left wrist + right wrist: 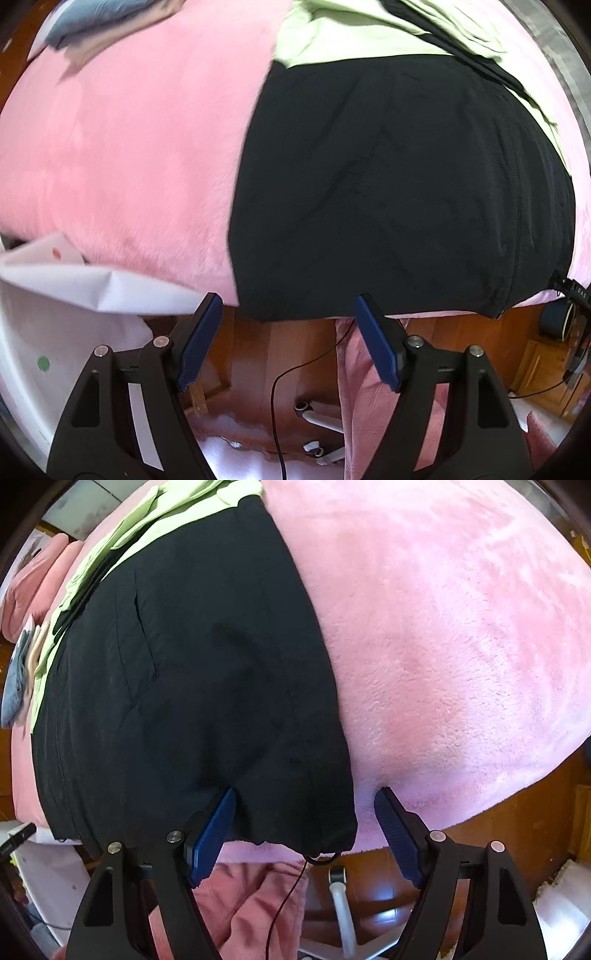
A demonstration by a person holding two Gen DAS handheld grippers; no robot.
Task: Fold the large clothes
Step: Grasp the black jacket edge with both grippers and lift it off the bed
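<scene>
The pink blanket [461, 646] covered the whole bed top & carried everything; its near edge ran across both views just ahead of the fingertips, w/ wood floor [288, 354] below. On it lay the black garment [388, 184], a big dark panel, flat, its long axis running from the near edge away toward the far side, where a light green garment [351, 37] overlapped its top end. The black garment's hem sat right along the blanket's near edge, w/ a drawcord end [321, 856] hanging off at the hem's right corner. So the cloth lay straight ahead of both tools, hem side closest. The left gripper [288, 339] stood at the hem's left corner: left finger off the cloth over the floor, right finger in front of the hem, jaws spread wide, nothing pinched. The right gripper [306, 830] was at the hem's right corner & looked the closer of the two: its left finger [214, 830] seemed to press into the black cloth just inside the corner, its right finger down on bare pink blanket beside the side edge, so the corner sat btwn the jaws, but the pads were apart & not yet squeezing it. Judgement: each hand had its own hem corner, right nearer to a pinch; next move prob. needs both to close on the corners, then carry the hem along the long axis toward the green end. Risk: the right jaw could nip blanket pile along w/ the cloth.
</scene>
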